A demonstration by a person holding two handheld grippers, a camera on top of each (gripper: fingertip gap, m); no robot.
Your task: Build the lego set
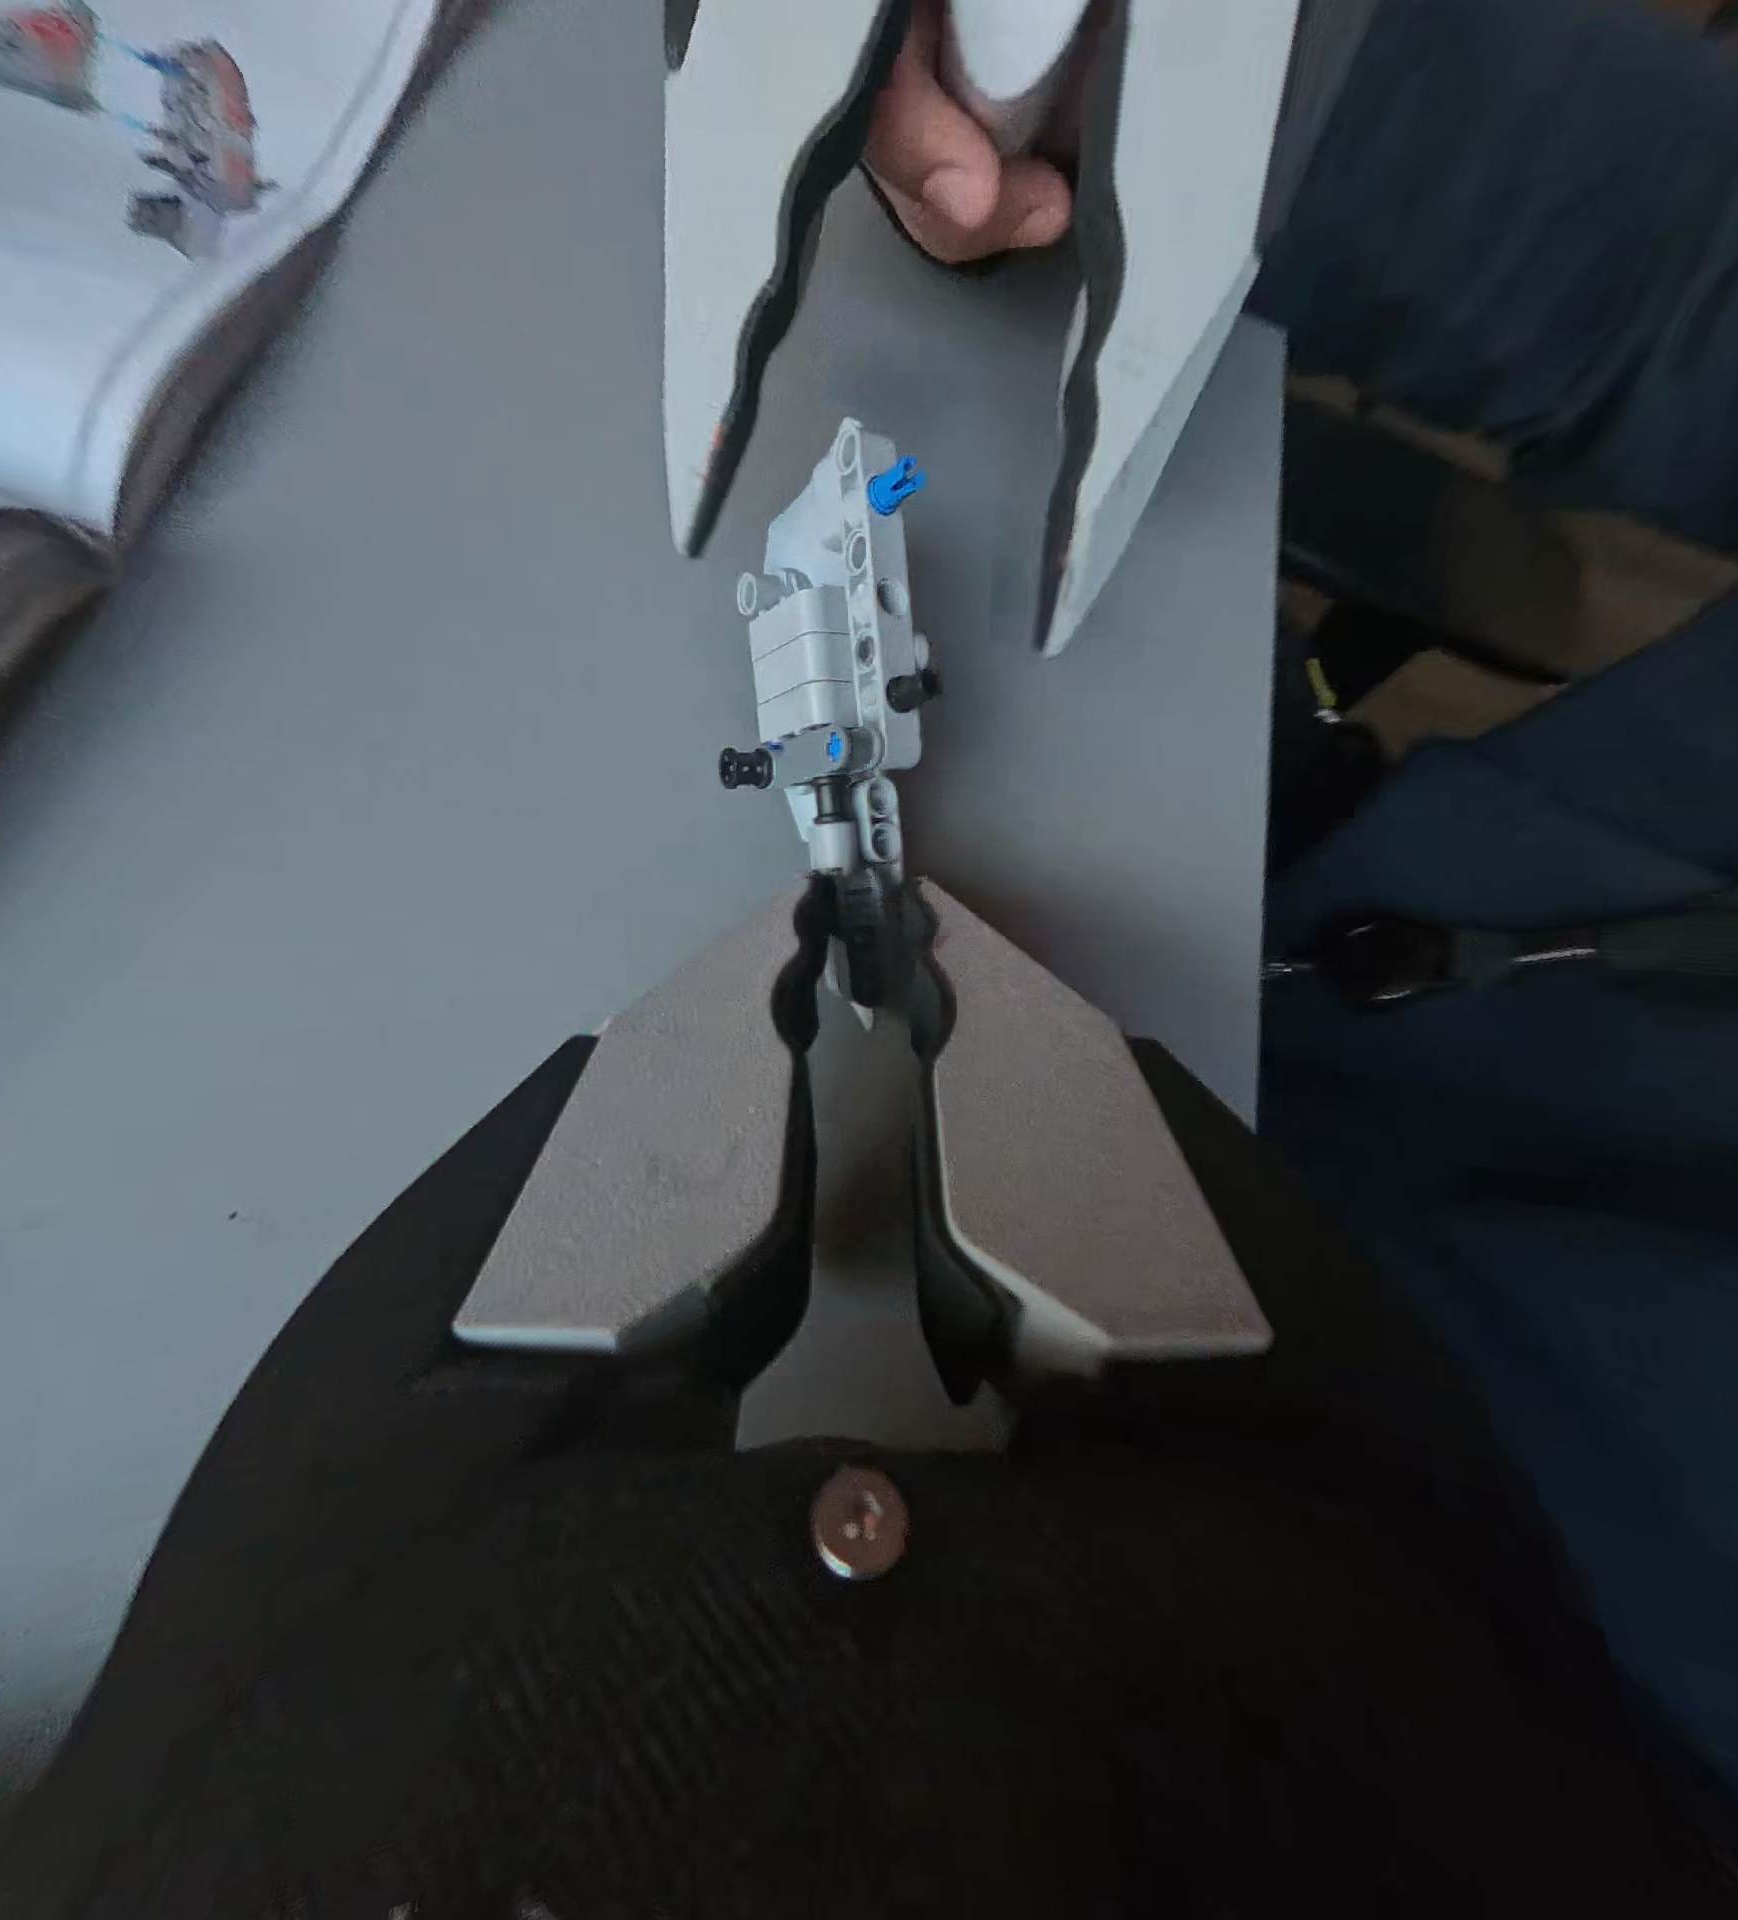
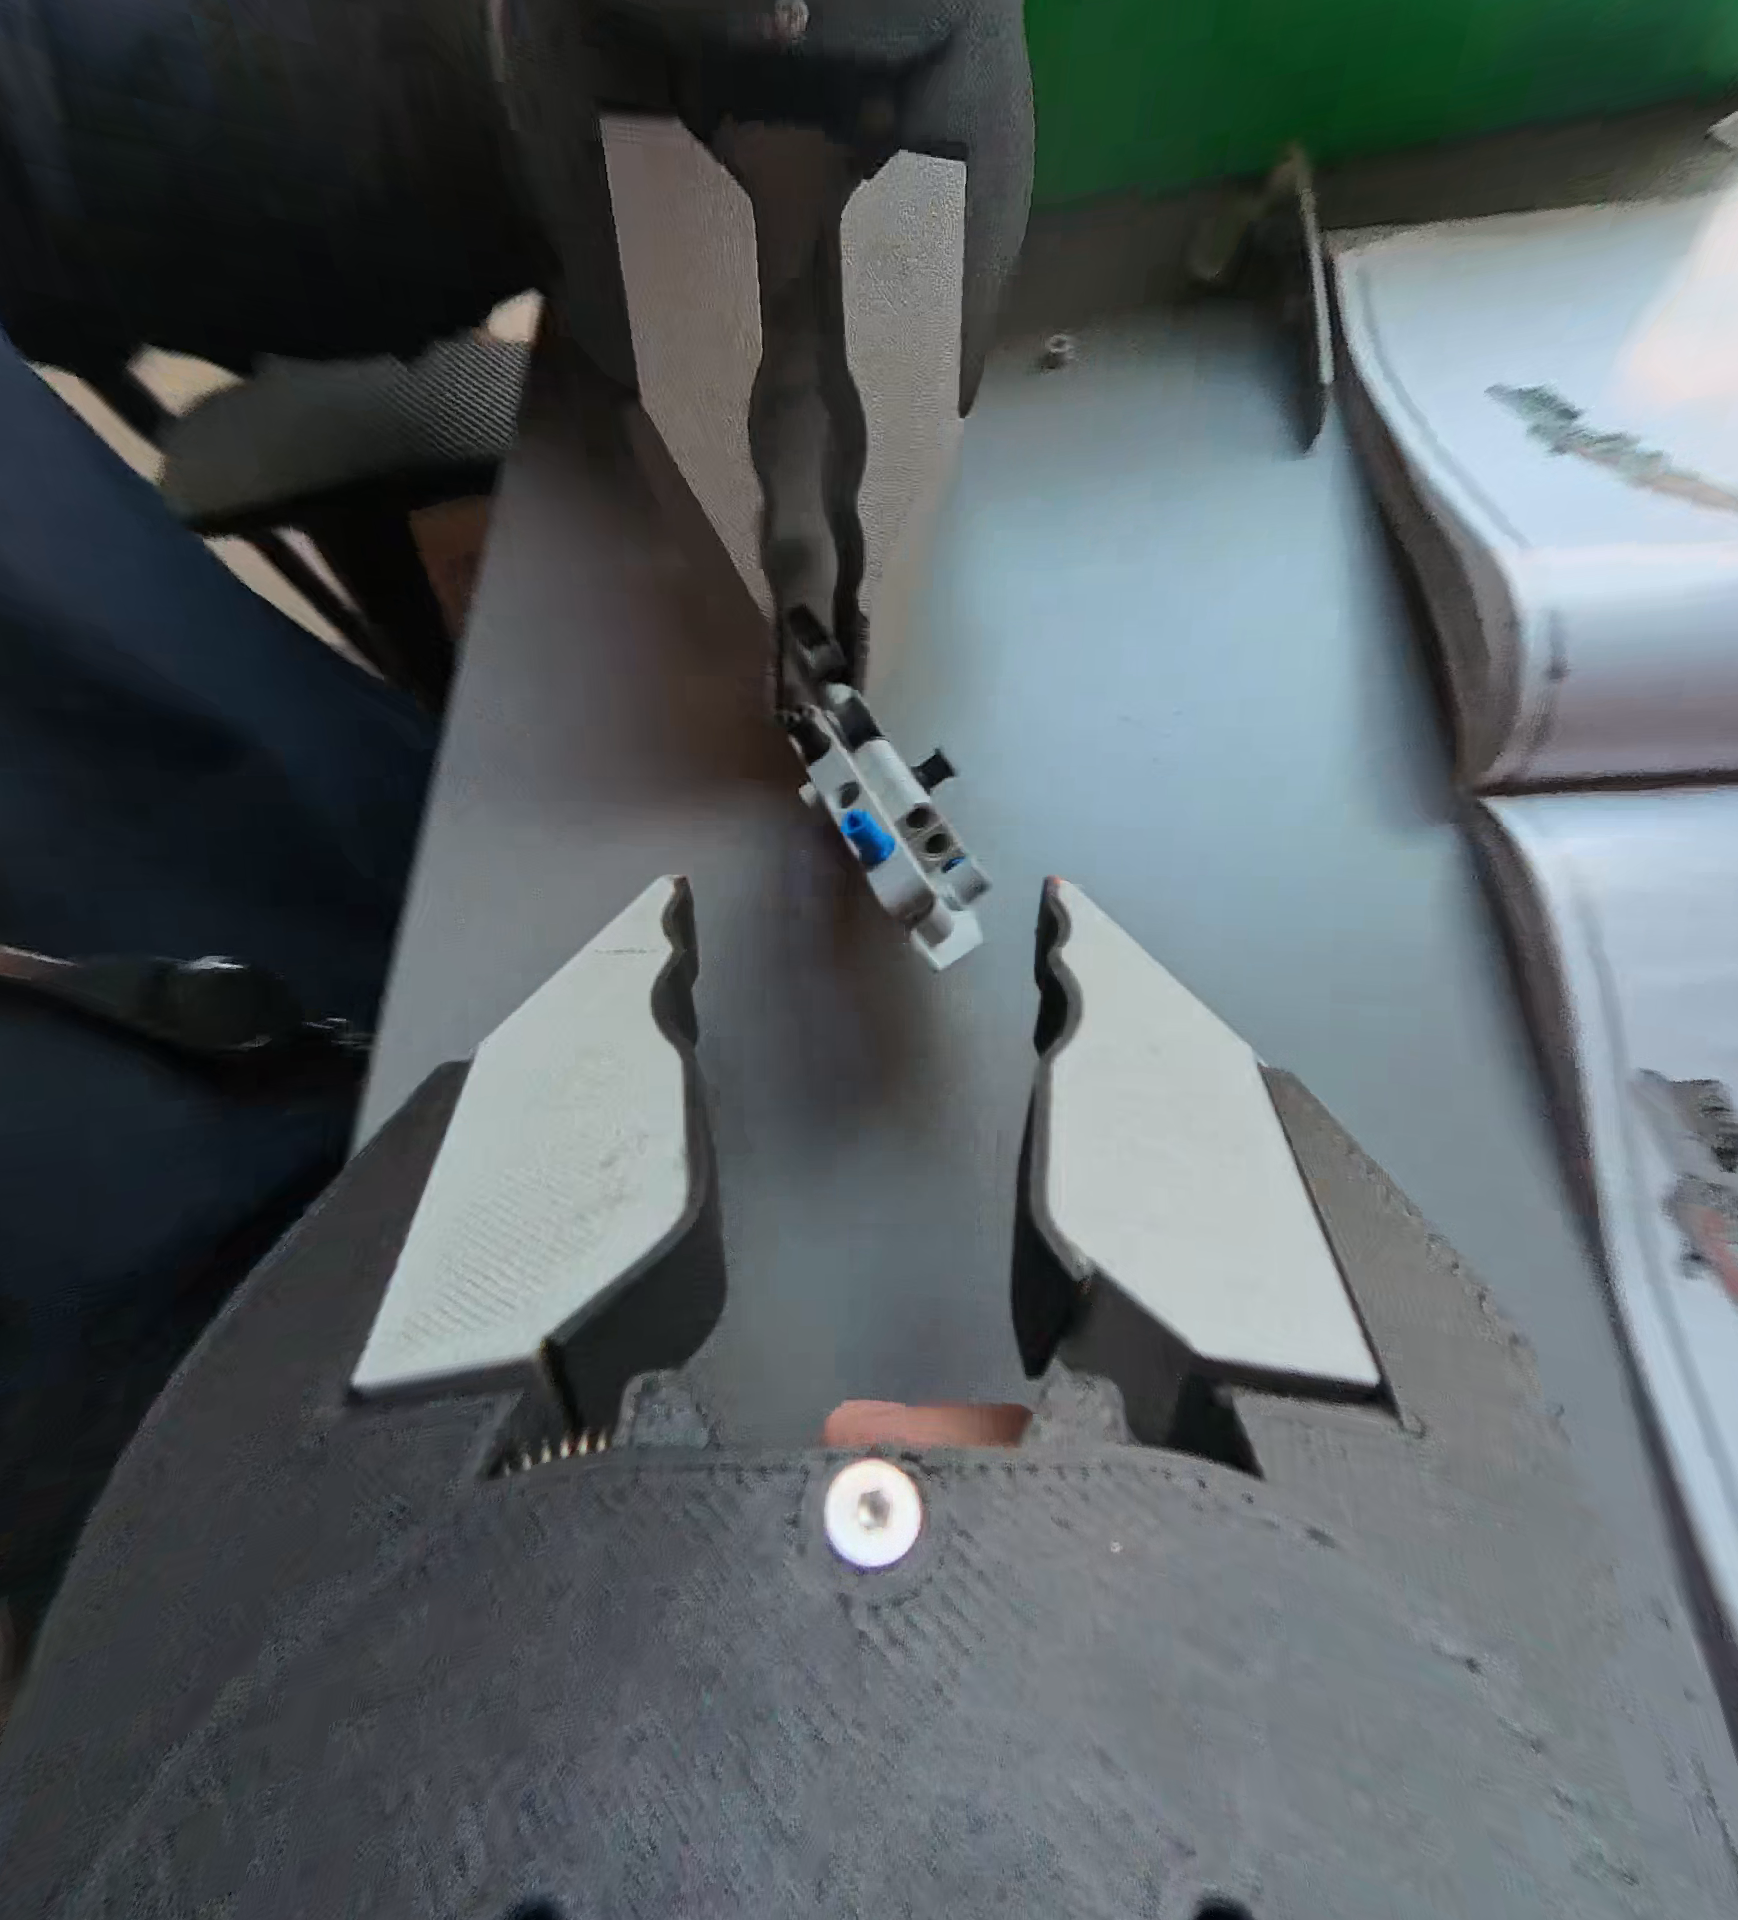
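Observation:
A small light-grey lego assembly (image 1: 839,665) with blue and black pins sticks out forward from my left gripper (image 1: 860,904), which is shut on its black lower end above the grey table. My right gripper (image 2: 865,904) is open and empty, its fingertips just short of the assembly's free end (image 2: 891,842) and on either side of it. In the left wrist view the right gripper (image 1: 870,592) comes in from the top, open, its tips beside the assembly's top. In the right wrist view the left gripper (image 2: 818,623) shows at the top, shut on the assembly.
An open instruction booklet lies on the grey table (image 1: 377,779), at upper left in the left wrist view (image 1: 65,260) and along the right in the right wrist view (image 2: 1623,623). A person in dark blue clothes (image 1: 1571,935) sits at the table edge. A green object (image 2: 1364,83) stands far back.

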